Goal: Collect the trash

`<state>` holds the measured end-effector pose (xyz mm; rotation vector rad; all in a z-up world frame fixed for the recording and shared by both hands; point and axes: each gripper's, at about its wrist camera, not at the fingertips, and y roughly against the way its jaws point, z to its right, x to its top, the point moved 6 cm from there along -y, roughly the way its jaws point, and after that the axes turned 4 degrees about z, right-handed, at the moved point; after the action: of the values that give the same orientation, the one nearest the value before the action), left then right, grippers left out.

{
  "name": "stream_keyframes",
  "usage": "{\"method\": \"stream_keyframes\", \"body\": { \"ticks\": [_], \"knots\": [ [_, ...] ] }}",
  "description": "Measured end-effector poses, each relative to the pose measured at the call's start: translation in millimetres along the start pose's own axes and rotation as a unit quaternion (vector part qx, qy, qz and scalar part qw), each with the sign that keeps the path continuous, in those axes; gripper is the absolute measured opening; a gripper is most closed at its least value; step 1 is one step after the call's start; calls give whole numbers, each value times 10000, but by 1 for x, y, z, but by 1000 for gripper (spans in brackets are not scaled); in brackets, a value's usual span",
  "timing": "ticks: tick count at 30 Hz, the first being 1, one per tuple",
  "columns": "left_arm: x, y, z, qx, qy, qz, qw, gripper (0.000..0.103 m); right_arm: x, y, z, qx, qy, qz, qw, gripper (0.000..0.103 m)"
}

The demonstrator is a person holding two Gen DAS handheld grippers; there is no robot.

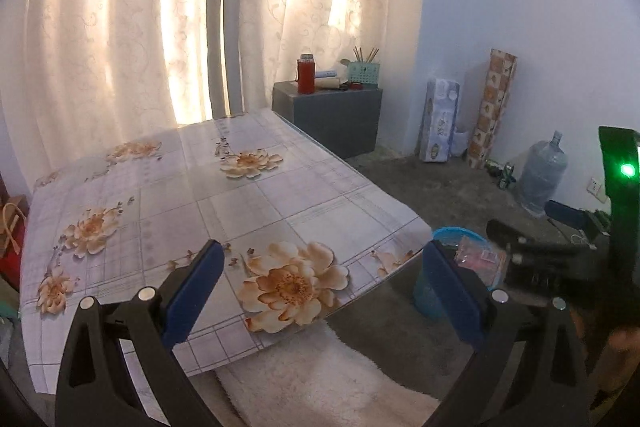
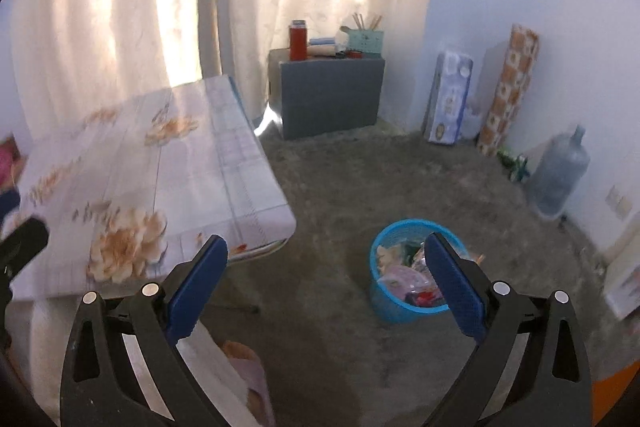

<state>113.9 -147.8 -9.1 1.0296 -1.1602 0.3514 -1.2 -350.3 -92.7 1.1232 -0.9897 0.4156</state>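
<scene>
Blue mesh plastic waste basket (image 2: 414, 277) stands on the floor beside the floral-covered table (image 2: 224, 163), wrappers inside. Left gripper (image 1: 324, 291) and right gripper (image 2: 326, 281) both spread wide, empty. Table shows no litter; recommend scanning the floor before finishing.

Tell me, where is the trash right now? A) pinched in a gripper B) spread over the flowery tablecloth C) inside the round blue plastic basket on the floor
C: wrappers fill the round blue plastic basket on the floor, beside the table's flowery tablecloth.
</scene>
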Motion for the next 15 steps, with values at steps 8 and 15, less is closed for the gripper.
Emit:
{"method": "stream_keyframes", "body": {
  "ticks": [8, 15],
  "knots": [
    [-16, -8, -10, 390, -38, -57, 9992, 97, -21, 7, 1, -518, -172, -206, 9983, 95],
    [-23, -13, -18, 798, 313, -243, 9960, 97, -35, 18, 7, -873, -325, -373, 9950, 95]
  ]
}}
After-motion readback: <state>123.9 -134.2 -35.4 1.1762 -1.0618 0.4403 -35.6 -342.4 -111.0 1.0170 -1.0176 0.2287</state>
